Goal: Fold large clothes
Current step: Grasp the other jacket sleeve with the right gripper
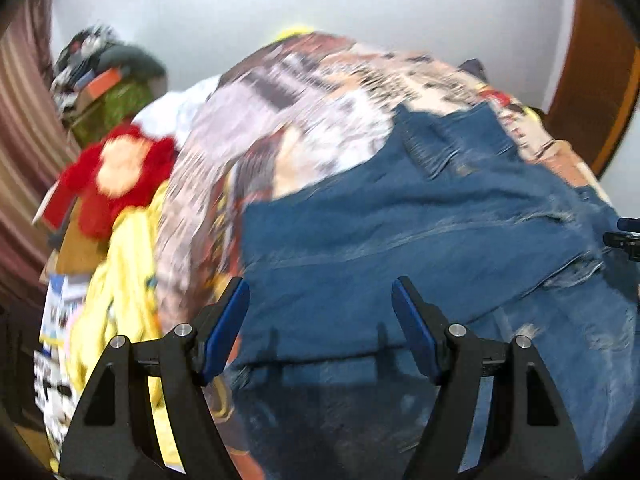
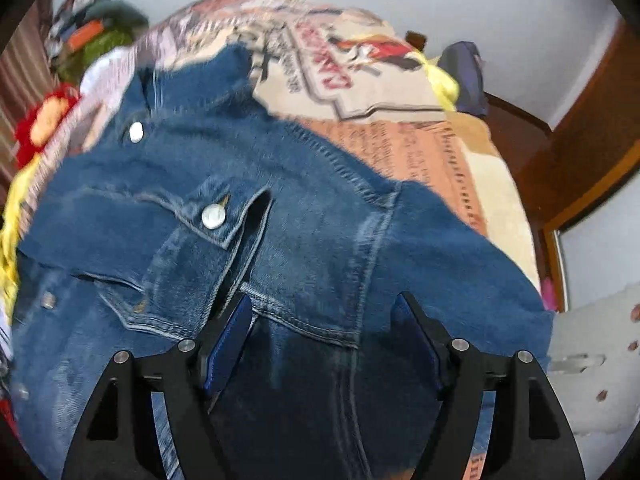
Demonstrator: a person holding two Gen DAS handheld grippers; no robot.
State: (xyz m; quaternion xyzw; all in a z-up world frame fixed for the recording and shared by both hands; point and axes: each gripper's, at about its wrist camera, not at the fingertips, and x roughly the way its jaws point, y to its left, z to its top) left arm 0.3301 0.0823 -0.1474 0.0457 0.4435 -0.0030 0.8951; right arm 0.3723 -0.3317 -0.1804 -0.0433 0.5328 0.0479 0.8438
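The denim jacket point(image 2: 248, 240) lies spread on a printed bedspread point(image 2: 400, 92), pocket flap up. Both the left gripper point(image 1: 320, 292) and the right gripper point(image 2: 322, 308) hover just over it, fingers spread, holding nothing. The thick denim may slip if only one layer is pinched.

A denim jacket point(image 2: 280, 240) lies spread on the print-covered bed point(image 2: 420, 152).

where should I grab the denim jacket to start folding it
Probably take the jacket at its right sleeve edge, coming in from the right: that edge lies flat and free over the bedspread. Both grippers are open.
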